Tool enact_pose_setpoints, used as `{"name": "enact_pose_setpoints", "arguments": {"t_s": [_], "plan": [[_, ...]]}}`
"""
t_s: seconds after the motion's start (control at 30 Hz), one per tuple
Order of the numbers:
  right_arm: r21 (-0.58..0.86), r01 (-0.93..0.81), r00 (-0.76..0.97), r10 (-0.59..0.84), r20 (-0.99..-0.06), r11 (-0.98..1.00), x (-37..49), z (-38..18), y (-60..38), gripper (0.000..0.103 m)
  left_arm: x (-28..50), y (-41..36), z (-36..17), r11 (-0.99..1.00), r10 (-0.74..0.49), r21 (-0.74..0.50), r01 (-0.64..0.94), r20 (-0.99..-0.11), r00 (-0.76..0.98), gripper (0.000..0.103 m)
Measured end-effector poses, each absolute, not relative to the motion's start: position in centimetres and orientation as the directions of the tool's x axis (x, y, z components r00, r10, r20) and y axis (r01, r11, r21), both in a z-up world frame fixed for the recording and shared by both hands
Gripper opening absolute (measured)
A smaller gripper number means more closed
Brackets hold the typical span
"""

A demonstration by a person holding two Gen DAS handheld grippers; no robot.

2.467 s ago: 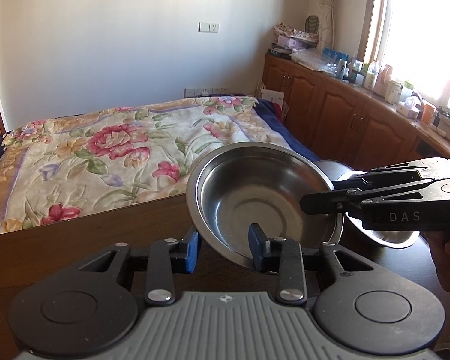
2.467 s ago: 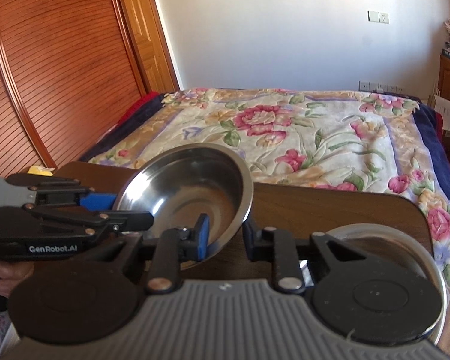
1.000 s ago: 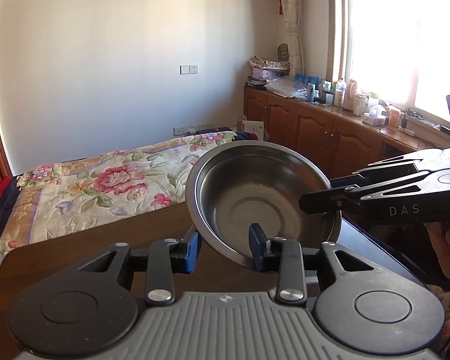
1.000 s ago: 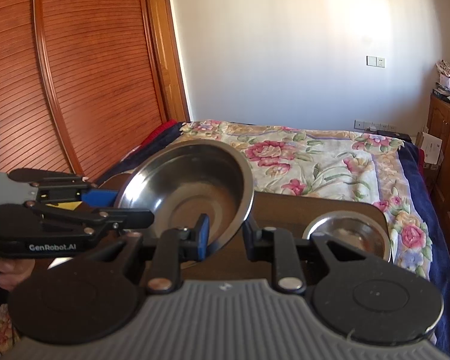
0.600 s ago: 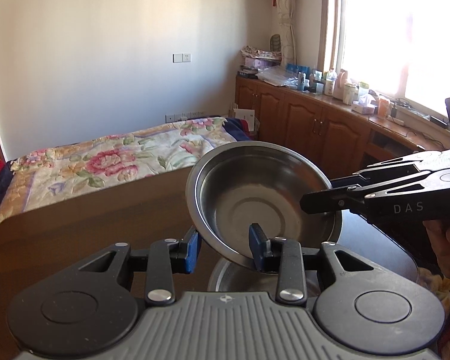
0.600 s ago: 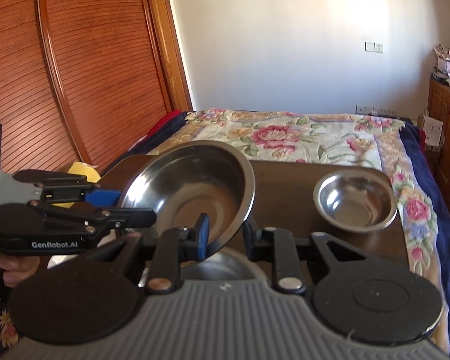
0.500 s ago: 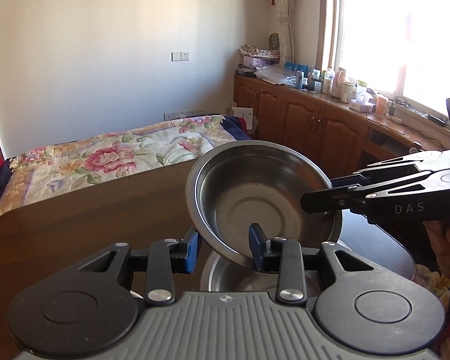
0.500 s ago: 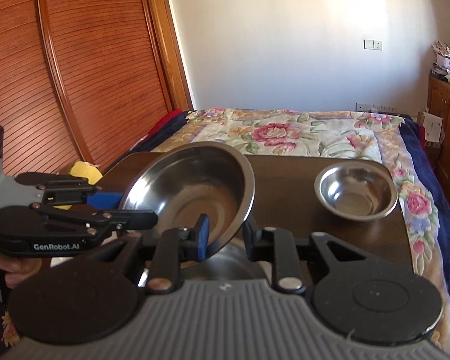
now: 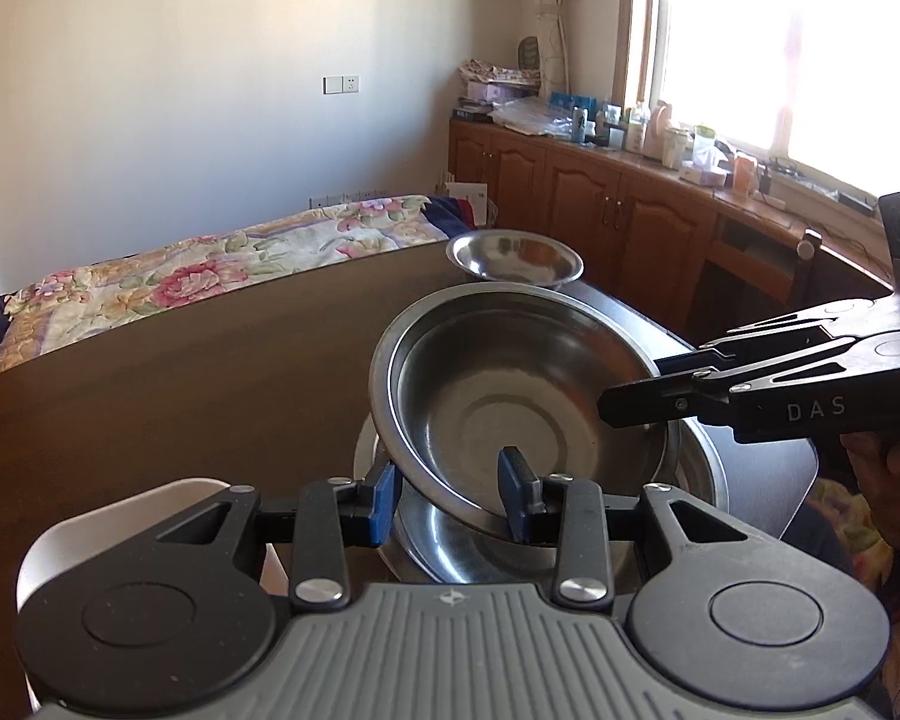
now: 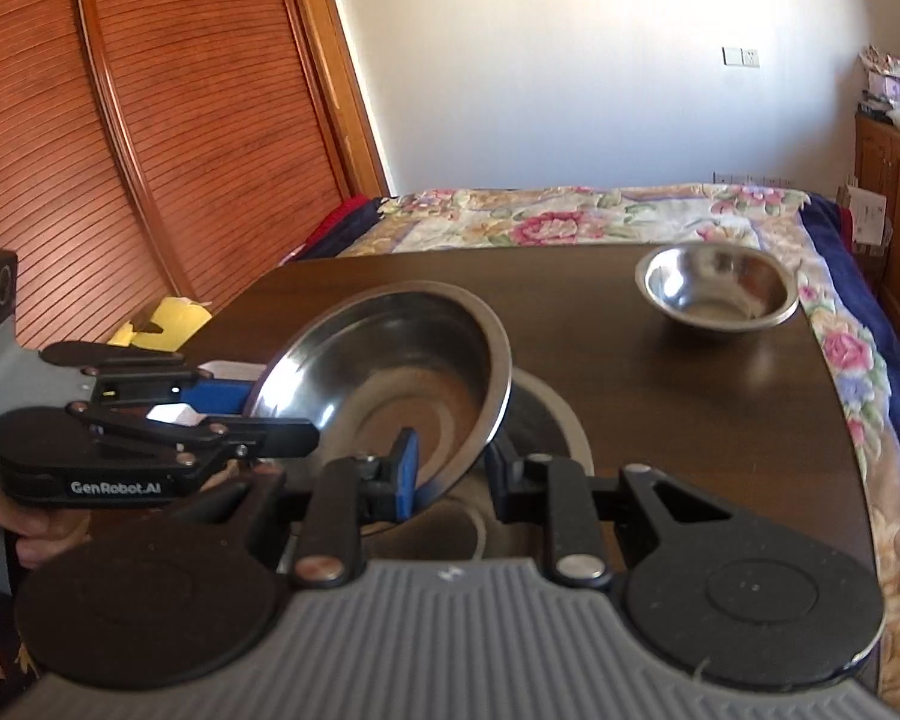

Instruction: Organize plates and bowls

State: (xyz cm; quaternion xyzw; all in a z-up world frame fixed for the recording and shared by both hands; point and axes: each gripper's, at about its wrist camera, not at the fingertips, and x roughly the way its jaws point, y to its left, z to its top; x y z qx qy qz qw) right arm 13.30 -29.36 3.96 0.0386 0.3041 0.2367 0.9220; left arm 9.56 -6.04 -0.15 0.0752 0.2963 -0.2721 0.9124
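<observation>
A wide, shallow steel bowl (image 9: 522,414) (image 10: 402,372) hangs tilted just above a larger steel bowl (image 9: 699,468) (image 10: 561,420) that rests on the dark wooden table (image 9: 210,372). My left gripper (image 9: 450,495) is shut on the near rim of the held bowl, one blue pad inside and one outside. My right gripper (image 10: 450,468) is shut on the rim on the opposite side. Each gripper shows in the other's view: the right gripper (image 9: 636,402) at the bowl's right edge, the left gripper (image 10: 282,438) at its left edge. A small steel bowl (image 9: 513,258) (image 10: 717,291) stands at the table's far right corner.
A pale flat object (image 9: 108,516) lies at the near table edge, left of the bowls. A flowered bed (image 10: 570,216) lies beyond the table. Wooden cabinets (image 9: 630,222) with clutter run under the window. A yellow item (image 10: 168,321) sits by the slatted wardrobe.
Both grippers have come down and forward with the shallow bowl, which now hangs close over the larger bowl. The small bowl has come into the left wrist view.
</observation>
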Motion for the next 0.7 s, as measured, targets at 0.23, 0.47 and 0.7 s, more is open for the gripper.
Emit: {"name": "enact_pose_setpoints", "arguments": {"t_s": [0.23,0.47,0.7], "plan": [[0.276,-0.387,0.703,0.475,-0.529,0.880,12.8,2.7,-30.1,0.026,9.2,-6.5,-0.9,0.834,-0.453,-0.017,0.552,-0.591,0.667,0.038],[0.277,-0.378,0.703,0.468,-0.536,0.883,12.8,2.2,-30.5,0.021,9.2,-6.7,-1.5,0.832,-0.448,-0.008,0.555,-0.601,0.662,0.038],[0.228,-0.372,0.719,0.435,-0.542,0.900,13.1,2.4,-30.5,0.011,9.3,-6.5,-1.9,0.835,-0.446,-0.015,0.549,-0.604,0.661,0.037]]}}
